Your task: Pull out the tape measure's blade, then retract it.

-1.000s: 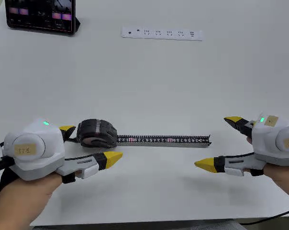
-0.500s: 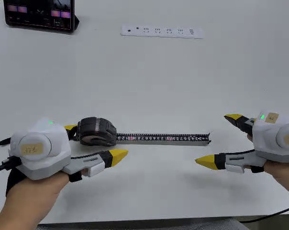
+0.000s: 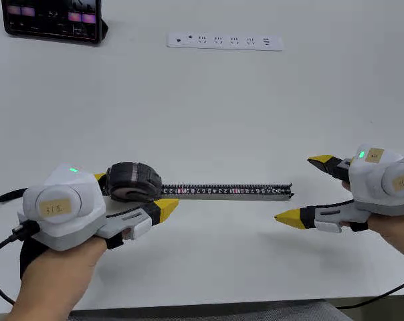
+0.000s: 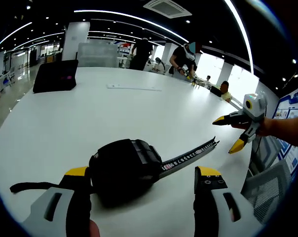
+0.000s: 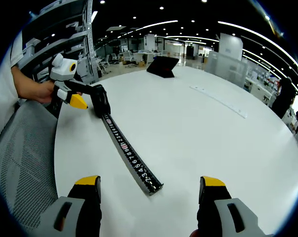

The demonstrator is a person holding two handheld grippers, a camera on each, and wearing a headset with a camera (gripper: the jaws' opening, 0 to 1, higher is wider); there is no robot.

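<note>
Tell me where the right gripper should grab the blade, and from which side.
Take the blade at its free end, the part nearest the right gripper. Come in along its length from the side opposite the case, jaws straddling its width: it lies flat and thin on the table, so its edges are probably the only purchase.

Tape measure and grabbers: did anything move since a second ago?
Barely. The left gripper eased forward a little, and its near jaw came closer to the tape measure's case, which sits between its open jaws. The right gripper stayed open at the blade tip, not gripping it. The case and the pulled-out blade lay still on the table.
</note>
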